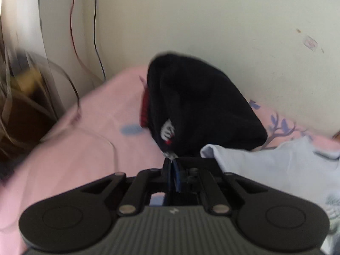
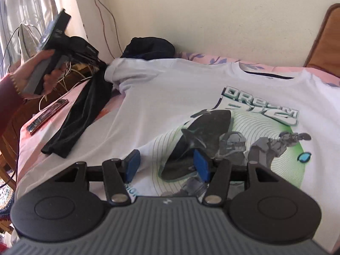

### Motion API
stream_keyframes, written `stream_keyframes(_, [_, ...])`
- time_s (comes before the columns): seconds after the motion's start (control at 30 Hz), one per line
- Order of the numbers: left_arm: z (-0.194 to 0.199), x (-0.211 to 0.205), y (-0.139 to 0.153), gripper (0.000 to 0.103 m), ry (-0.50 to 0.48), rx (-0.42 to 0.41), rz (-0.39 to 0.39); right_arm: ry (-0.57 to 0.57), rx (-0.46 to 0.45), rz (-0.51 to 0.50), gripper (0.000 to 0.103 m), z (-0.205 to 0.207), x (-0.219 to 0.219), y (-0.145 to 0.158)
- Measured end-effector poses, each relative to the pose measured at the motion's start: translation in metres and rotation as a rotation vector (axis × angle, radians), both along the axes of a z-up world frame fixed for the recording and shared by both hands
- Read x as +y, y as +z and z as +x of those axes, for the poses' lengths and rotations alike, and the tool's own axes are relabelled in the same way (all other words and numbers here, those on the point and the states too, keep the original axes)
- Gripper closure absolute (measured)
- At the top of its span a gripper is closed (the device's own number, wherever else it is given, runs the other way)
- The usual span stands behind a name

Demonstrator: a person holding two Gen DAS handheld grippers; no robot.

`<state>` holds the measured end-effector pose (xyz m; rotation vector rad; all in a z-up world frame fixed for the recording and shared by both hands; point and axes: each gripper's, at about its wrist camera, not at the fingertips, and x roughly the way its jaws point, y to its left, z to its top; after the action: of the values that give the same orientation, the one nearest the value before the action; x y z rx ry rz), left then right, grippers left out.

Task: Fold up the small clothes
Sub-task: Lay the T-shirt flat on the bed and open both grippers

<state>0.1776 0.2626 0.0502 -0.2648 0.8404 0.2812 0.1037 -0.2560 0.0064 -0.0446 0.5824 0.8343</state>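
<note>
Left fingers [image 1: 171, 163] pinching black garment [image 1: 201, 106], white T-shirt [image 2: 170, 106] edge beside

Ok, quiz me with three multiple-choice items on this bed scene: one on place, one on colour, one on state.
1. The white printed T-shirt lies: A on the pink bedsheet; B on a chair; C on the floor.
2. The right tongs' pads are: A red; B blue; C green.
3. The right tongs are: A shut on the T-shirt; B shut empty; C open.
Key: 1A, it is spread flat over the sheet; 2B, both pads show blue; 3C, the pads stand apart above the print.
</note>
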Motion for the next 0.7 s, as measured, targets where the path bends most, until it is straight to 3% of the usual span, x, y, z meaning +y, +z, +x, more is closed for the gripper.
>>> stream_keyframes(0.03, [-0.003,-0.005,-0.002,0.090,0.006,0.002,0.022,0.000,0.004,0.006,0.044,0.000,-0.001,0.000])
stream_keyframes(0.07, [-0.006,-0.012,-0.002,0.070,0.001,0.008,0.057,0.001,0.011,0.016,0.044,0.001,-0.002,0.001])
stream_keyframes(0.13, [-0.019,-0.023,0.000,0.041,-0.044,-0.017,0.103,0.002,0.028,0.036,0.044,0.003,-0.004,0.001])
stream_keyframes(0.33, [-0.095,-0.049,0.007,0.041,-0.199,-0.057,0.111,-0.015,0.034,0.071,0.044,-0.002,-0.014,0.007])
stream_keyframes(0.43, [-0.140,-0.060,0.008,0.039,-0.286,-0.065,0.096,0.015,0.036,0.117,0.044,-0.017,-0.041,0.019])
stream_keyframes(0.53, [-0.180,-0.075,0.000,0.038,-0.351,-0.052,0.080,-0.037,-0.003,0.076,0.044,-0.039,-0.076,0.030])
stream_keyframes(0.7, [-0.226,-0.092,-0.017,0.038,-0.405,0.009,0.015,-0.148,0.141,0.127,0.044,-0.069,-0.138,0.035])
